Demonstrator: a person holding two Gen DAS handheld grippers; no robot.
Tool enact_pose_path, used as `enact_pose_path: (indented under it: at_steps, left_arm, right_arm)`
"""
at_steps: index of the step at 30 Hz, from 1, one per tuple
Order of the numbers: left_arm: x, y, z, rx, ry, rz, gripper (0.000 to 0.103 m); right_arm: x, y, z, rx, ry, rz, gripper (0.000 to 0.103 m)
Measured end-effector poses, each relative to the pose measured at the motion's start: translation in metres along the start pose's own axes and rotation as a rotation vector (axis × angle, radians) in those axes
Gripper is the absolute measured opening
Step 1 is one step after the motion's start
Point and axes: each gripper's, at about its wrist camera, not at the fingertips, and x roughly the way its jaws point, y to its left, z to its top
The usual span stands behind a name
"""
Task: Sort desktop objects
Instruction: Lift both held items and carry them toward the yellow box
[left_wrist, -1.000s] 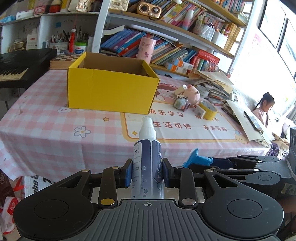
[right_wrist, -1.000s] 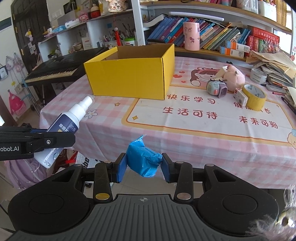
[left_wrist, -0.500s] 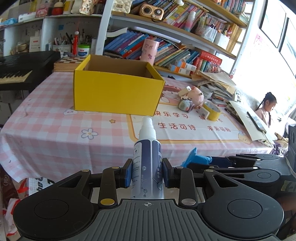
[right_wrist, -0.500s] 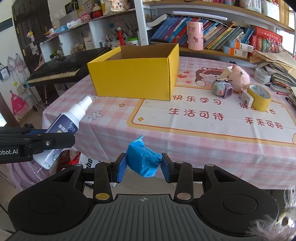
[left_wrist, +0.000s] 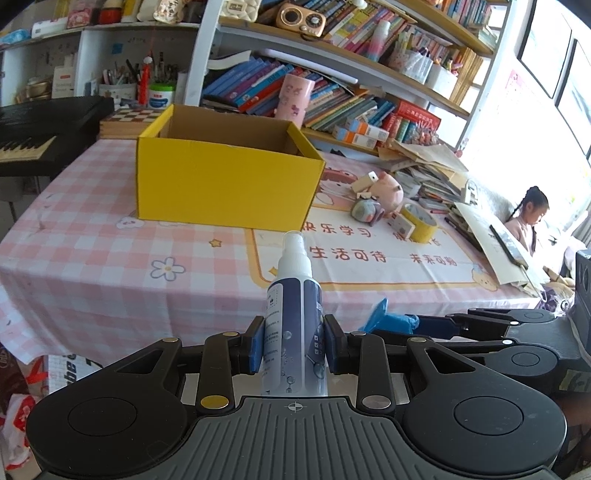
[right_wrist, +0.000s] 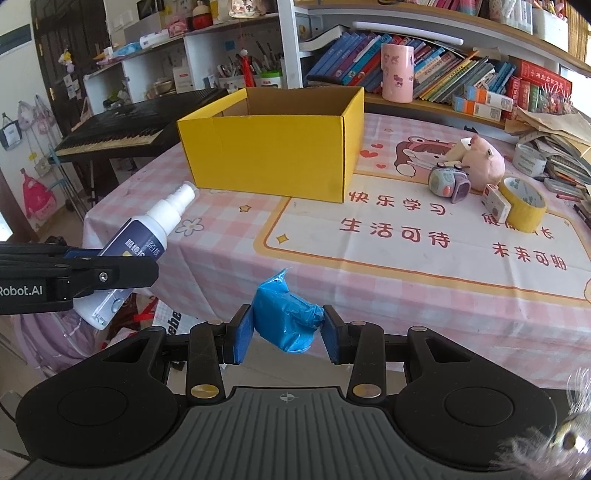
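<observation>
My left gripper (left_wrist: 294, 347) is shut on a white and dark-blue spray bottle (left_wrist: 293, 317), held off the table's front edge; the bottle also shows in the right wrist view (right_wrist: 144, 243). My right gripper (right_wrist: 288, 334) is shut on a crumpled blue packet (right_wrist: 286, 314), also off the front edge; the packet shows in the left wrist view (left_wrist: 384, 319). An open yellow cardboard box (left_wrist: 225, 177) (right_wrist: 273, 147) stands on the pink checked tablecloth (left_wrist: 92, 258) beyond both grippers.
To the right of the box lie a pink pig toy (right_wrist: 482, 160), a small grey toy (right_wrist: 448, 181), a yellow tape roll (right_wrist: 524, 203) and a small carton (right_wrist: 496, 206). Book stacks and shelves stand behind. A keyboard (right_wrist: 110, 136) is at the left. A child (left_wrist: 528, 221) sits at right.
Both grippers have moved forward toward the table and the yellow box, which now looks nearer. Each still holds its object the same way.
</observation>
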Motion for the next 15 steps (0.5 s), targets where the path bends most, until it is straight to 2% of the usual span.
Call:
enact_pose_path:
  at_steps: [15]
  left_arm:
    - [0.027, 0.004, 0.023, 0.005, 0.016, 0.000, 0.031]
  right_arm:
    - [0.021, -0.014, 0.019, 0.000, 0.024, 0.008, 0.036]
